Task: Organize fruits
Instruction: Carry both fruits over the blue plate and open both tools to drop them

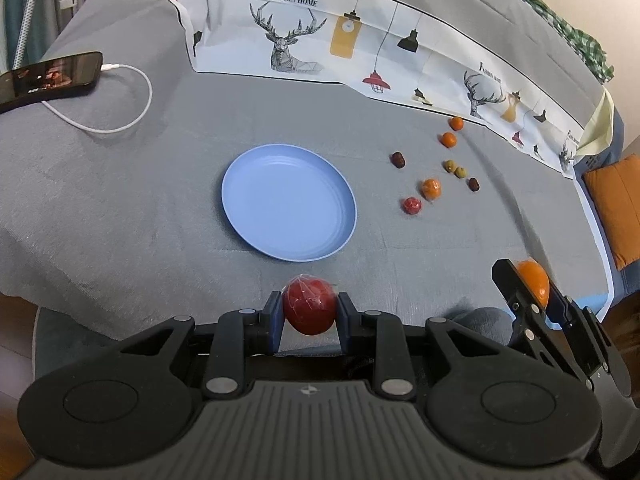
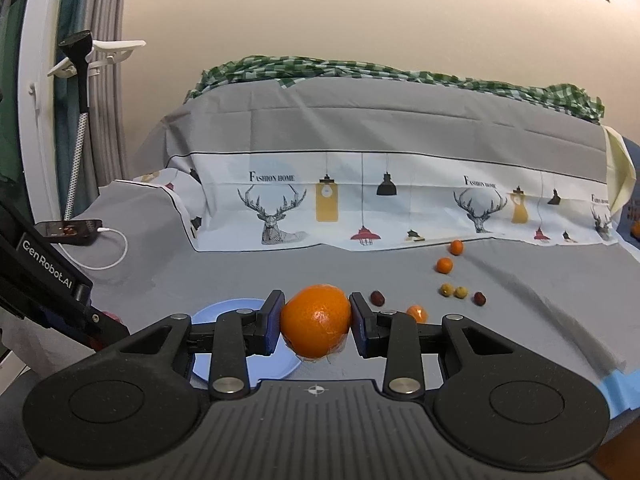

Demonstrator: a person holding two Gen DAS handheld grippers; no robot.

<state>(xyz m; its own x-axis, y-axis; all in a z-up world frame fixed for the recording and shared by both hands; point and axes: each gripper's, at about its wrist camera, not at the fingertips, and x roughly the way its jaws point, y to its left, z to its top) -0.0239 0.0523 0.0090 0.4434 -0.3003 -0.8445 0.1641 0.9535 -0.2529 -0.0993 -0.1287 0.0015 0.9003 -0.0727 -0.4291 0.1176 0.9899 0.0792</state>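
The left tongs (image 1: 310, 312) are pinching a red fruit (image 1: 309, 304) wrapped in clear film, both blue pads pressing its sides, and are holding it just short of the near rim of the blue plate (image 1: 256, 216). The right tongs (image 2: 316, 322) are pinching a large orange (image 2: 316, 320), also film-wrapped, and are hanging to the right of the plate and nearer the camera than it; in the left wrist view that orange is peeking out beside the black linkage, right of the plate. The plate is lying bare on the grey-covered surface, which looks more like a draped bed or sofa than a desk.

The step in hand, by my reading, is carrying both fruits over the plate and setting them down. To do it well, each fruit should be travelling over the rim and toward the plate's middle before lowering, so it is not catching the raised edge. The two tongs are sitting near each other, so they should be going in one after the other, the red fruit first since it is nearer the plate. Round fruit rolls, and the film is slippery, so the release should be happening low, close to the plate floor, with the pads spreading slowly.

Right of the plate, and well apart from it, the remaining small fruits (image 1: 436, 168) are lying scattered. Far left of the plate, a phone (image 1: 48, 76) is charging.
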